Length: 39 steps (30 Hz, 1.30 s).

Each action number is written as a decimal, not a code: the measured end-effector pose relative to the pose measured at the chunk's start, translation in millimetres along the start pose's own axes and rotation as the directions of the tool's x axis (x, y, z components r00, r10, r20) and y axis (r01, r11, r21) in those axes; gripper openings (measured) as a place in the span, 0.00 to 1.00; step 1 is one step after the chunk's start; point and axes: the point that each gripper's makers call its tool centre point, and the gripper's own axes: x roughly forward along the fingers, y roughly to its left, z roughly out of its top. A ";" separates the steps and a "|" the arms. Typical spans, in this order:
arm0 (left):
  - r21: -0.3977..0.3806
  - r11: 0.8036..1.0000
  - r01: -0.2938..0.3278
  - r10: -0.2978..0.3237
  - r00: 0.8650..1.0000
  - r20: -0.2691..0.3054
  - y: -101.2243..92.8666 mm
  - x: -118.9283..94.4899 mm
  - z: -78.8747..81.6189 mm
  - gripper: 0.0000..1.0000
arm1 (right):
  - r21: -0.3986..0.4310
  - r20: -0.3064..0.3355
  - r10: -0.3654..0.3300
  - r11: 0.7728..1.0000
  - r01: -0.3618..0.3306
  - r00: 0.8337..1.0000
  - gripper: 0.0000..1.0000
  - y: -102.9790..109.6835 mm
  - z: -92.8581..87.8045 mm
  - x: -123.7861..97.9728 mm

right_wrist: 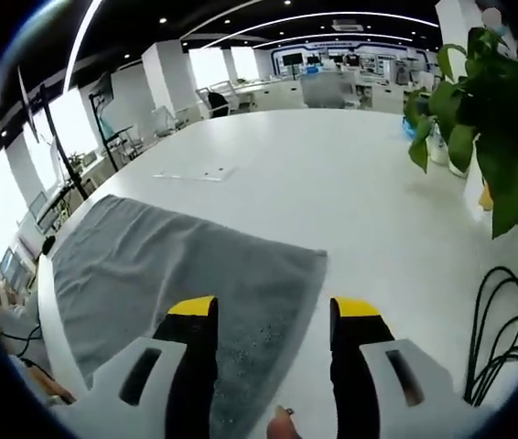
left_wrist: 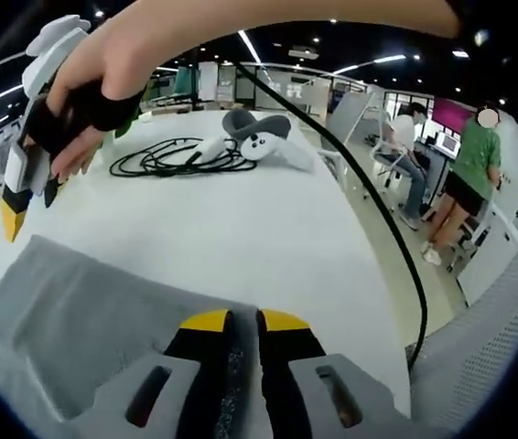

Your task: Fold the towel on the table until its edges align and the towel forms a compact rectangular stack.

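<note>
Towel (right_wrist: pixel 177 283) lies flat and grey on the white desk (right_wrist: pixel 350 183). Left tongs (left_wrist: pixel 244 319) are pinched together on its near edge; right tongs (right_wrist: pixel 274 311) stand apart above a corner, gripping nothing. Risk: lifting with one side held could drag the cloth askew, so the edges would not meet. Cable (left_wrist: pixel 181 157) sits well apart.

We see both views low and close over the bench (right_wrist: pixel 332 183), each facing across it, sharing the grey towel (left_wrist: pixel 76 311).
</note>
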 end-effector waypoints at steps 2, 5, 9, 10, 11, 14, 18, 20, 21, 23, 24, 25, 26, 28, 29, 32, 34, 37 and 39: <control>-0.013 1.000 -0.001 0.002 1.000 0.019 0.9 -0.4 -0.4 0.10 | 0.001 0.005 -0.001 1.000 0.001 1.000 0.47 -0.8 1.5 2.3; -0.010 1.000 -0.004 0.004 1.000 0.029 1.0 -0.6 0.1 0.08 | 0.002 0.002 -0.001 1.000 0.001 1.000 0.47 -1.5 1.4 6.4; 0.005 1.000 0.028 -0.029 0.999 0.028 1.7 -0.3 0.2 0.07 | -0.010 -0.019 0.008 1.000 -0.008 1.000 0.45 -0.4 -2.2 14.0; 0.007 0.999 0.033 -0.033 0.999 0.028 2.0 -0.2 0.3 0.07 | -0.013 -0.022 0.009 1.000 -0.009 1.000 0.44 -1.1 -2.3 15.3; 0.012 0.999 0.041 -0.041 0.999 0.028 1.7 -0.1 0.2 0.07 | -0.015 -0.025 0.008 1.000 -0.008 1.000 0.43 -1.9 -2.3 16.4; 0.007 0.999 0.047 -0.047 0.998 0.030 1.0 0.1 0.3 0.06 | 0.004 -0.021 -0.014 1.000 0.014 1.000 0.41 -10.7 1.0 21.0; -0.018 0.999 0.047 -0.046 0.998 0.049 1.6 -0.5 0.2 0.07 | 0.030 -0.017 -0.026 0.999 0.027 1.000 0.35 -15.7 3.5 28.9; -0.020 0.999 0.049 -0.048 0.997 0.053 1.7 -0.1 0.1 0.07 | 0.032 -0.020 -0.037 0.999 0.037 0.999 0.33 -18.0 3.7 32.9; -0.018 0.999 0.050 -0.049 0.997 0.055 1.7 0.0 0.0 0.07 | 0.033 -0.024 -0.044 0.998 0.045 0.999 0.32 -19.5 3.0 35.3; -0.020 0.998 0.054 -0.053 0.997 0.062 1.8 -0.5 0.0 0.07 | 0.044 -0.037 -0.063 0.997 0.064 0.997 0.30 -23.6 0.8 42.1; -0.020 0.998 0.058 -0.056 0.996 0.068 1.9 -0.6 -0.2 0.07 | 0.049 -0.039 -0.065 0.997 0.067 0.997 0.28 -24.1 0.3 45.9; -0.021 0.998 0.059 -0.057 0.996 0.072 1.8 -0.6 -0.2 0.07 | 0.054 -0.038 -0.065 0.996 0.067 0.997 0.28 -24.0 0.4 47.8; -0.020 0.998 0.059 -0.058 0.996 0.074 1.5 -0.5 0.0 0.07 | 0.059 -0.035 -0.066 0.996 0.068 0.997 0.27 -24.1 1.1 49.4; -0.014 0.998 0.059 -0.058 0.996 0.072 1.1 -0.4 0.4 0.07 | 0.065 -0.021 -0.092 0.993 0.094 0.996 0.25 -29.3 3.7 52.6; -0.010 0.998 0.059 -0.058 0.996 0.070 1.0 -0.3 0.4 0.07 | 0.068 -0.020 -0.099 0.993 0.100 0.995 0.24 -31.2 3.8 53.2; -0.003 0.998 0.059 -0.059 0.996 0.069 0.9 0.0 0.7 0.07 | 0.089 -0.009 -0.131 0.987 0.132 0.991 0.22 -39.6 5.1 54.7; -0.006 0.998 0.058 -0.057 0.996 0.071 0.8 -0.1 0.7 0.07 | 0.089 -0.014 -0.134 0.987 0.135 0.991 0.21 -41.5 4.2 56.4; -0.009 0.998 0.057 -0.056 0.996 0.072 0.6 -0.3 0.8 0.07 | 0.066 -0.037 -0.132 0.989 0.135 0.991 0.21 -41.4 0.4 59.9; -0.011 0.998 0.057 -0.056 0.996 0.075 0.7 -0.4 0.9 0.07 | 0.038 -0.034 -0.120 0.992 0.121 0.992 0.20 -38.2 2.4 61.1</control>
